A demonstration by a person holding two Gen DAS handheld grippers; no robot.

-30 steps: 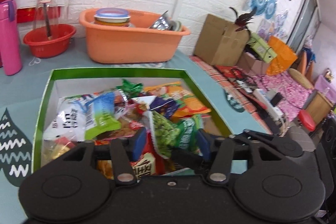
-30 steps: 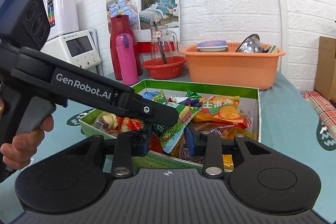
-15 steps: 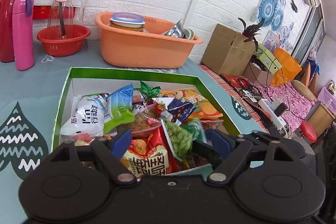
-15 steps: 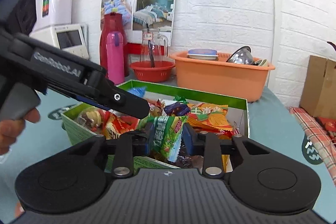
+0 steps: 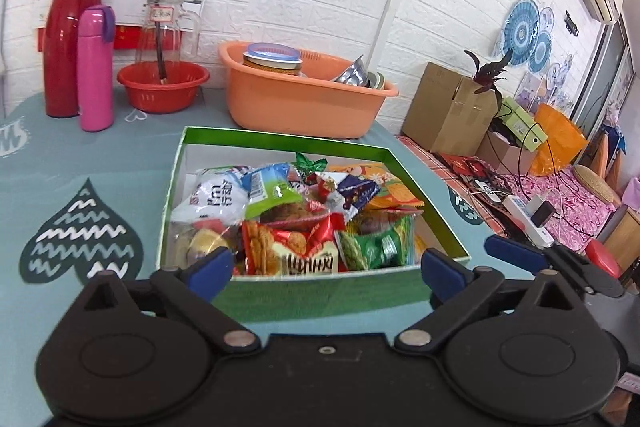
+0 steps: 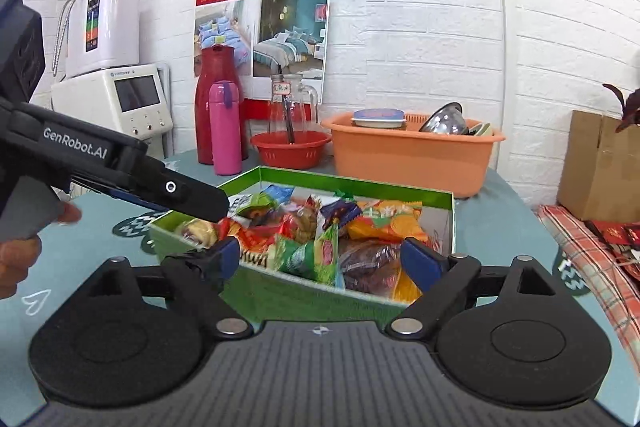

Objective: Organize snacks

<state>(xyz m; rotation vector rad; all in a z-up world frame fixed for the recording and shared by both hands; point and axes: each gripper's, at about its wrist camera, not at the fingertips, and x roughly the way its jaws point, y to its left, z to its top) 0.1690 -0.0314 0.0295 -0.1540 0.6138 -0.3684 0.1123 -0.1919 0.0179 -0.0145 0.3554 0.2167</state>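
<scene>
With both tools released and empty, the right tool [image 6: 320,259] having just opened and the left tool [image 5: 326,267] low in frame, the snacks [image 5: 296,219] sit in the green box [image 5: 280,137] mid-frame on the tabletop [image 5: 100,163], so I judge packing finished, next pulling clear.

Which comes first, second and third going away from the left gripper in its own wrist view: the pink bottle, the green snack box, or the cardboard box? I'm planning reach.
1. Green snack box, straight ahead of the left gripper.
2. Pink bottle, farther back on the left.
3. Cardboard box, beyond the table on the right.
</scene>
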